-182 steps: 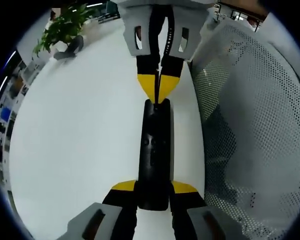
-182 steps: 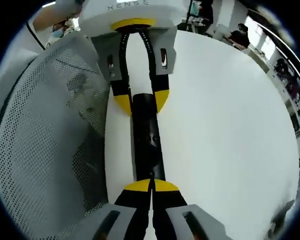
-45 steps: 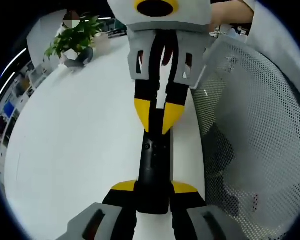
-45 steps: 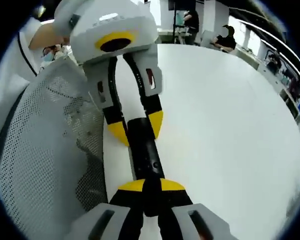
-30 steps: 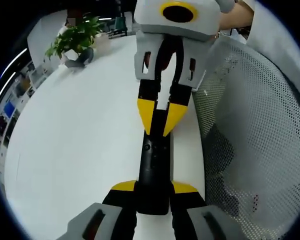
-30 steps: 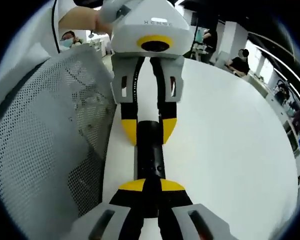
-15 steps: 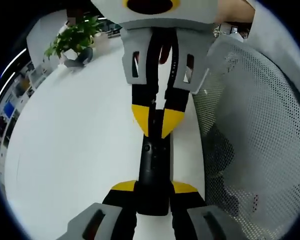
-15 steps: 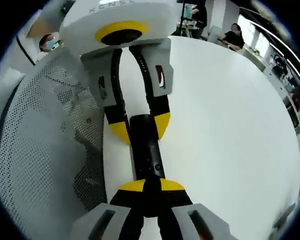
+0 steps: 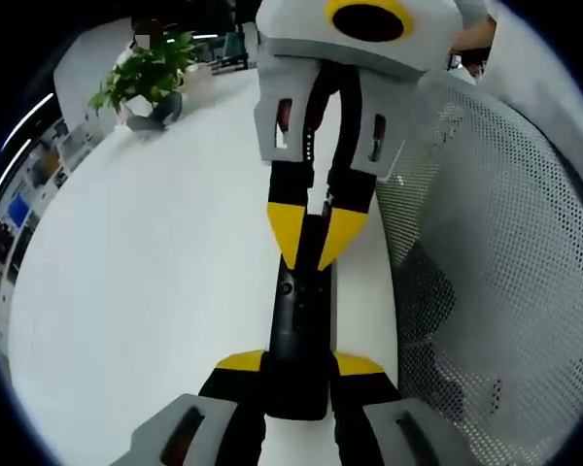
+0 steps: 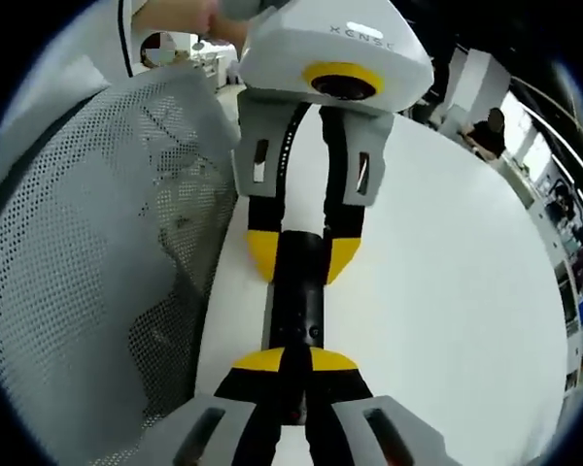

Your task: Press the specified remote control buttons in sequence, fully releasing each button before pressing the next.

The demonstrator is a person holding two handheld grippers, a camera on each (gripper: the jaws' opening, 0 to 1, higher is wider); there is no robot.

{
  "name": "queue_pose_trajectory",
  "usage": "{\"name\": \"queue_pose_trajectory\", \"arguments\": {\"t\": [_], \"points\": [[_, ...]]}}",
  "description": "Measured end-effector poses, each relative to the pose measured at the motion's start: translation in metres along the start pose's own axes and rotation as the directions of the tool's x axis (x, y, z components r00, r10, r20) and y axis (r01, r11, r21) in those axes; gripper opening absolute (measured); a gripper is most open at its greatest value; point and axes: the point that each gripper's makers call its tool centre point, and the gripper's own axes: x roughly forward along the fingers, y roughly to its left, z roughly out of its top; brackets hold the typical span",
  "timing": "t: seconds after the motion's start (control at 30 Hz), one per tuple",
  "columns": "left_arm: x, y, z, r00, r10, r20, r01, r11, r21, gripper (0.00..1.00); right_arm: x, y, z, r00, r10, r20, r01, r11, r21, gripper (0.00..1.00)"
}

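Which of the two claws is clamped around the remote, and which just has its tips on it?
The left claw clamps the remote between spread jaws. The right claw, tips nearly together, rests on the remote's buttoned top face.

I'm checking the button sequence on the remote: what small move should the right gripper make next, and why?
Probably lift the right gripper slightly clear of the remote before the next press. In the left gripper view its shut yellow tips sit over the remote's upper end, seemingly touching; whether a button is down is unclear. The left gripper clamps the near end steady on the white table, so only the right needs moving.
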Motion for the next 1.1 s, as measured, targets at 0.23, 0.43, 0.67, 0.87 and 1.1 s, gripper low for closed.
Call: {"name": "queue_pose_trajectory", "arguments": {"t": [0.23, 0.43, 0.67, 0.87, 1.1], "points": [[0.0001, 0.0006, 0.0001, 1.000, -0.001, 0.012, 0.001, 1.000, -0.005, 0.24, 0.0021, -0.0021, -0.0017, 0.998, 0.014, -0.058, -0.004, 0.985, 0.171, 0.03], [0.0002, 0.0007, 0.0005, 1.000, 0.006, 0.018, -0.005, 1.000, -0.014, 0.24, 0.0031, -0.0040, -0.0026, 0.999, -0.038, -0.029, 0.043, 0.979, 0.199, 0.03], [0.0002, 0.0012, 0.0005, 1.000, 0.005, 0.017, -0.005, 1.000, -0.013, 0.24, 0.0021, -0.0040, -0.0022, 0.996, -0.077, 0.040, 0.069, 0.983, 0.169, 0.04], [-0.0001, 0.0011, 0.0003, 1.000, 0.007, 0.028, -0.006, 1.000, -0.021, 0.24, 0.0009, -0.0032, -0.0010, 0.996, -0.076, 0.037, 0.069, 0.984, 0.161, 0.02], [-0.0002, 0.0010, 0.0002, 1.000, -0.001, 0.009, 0.001, 1.000, -0.025, 0.25, 0.0006, -0.0025, 0.0005, 0.998, -0.059, 0.022, 0.055, 0.988, 0.147, 0.01]]}}
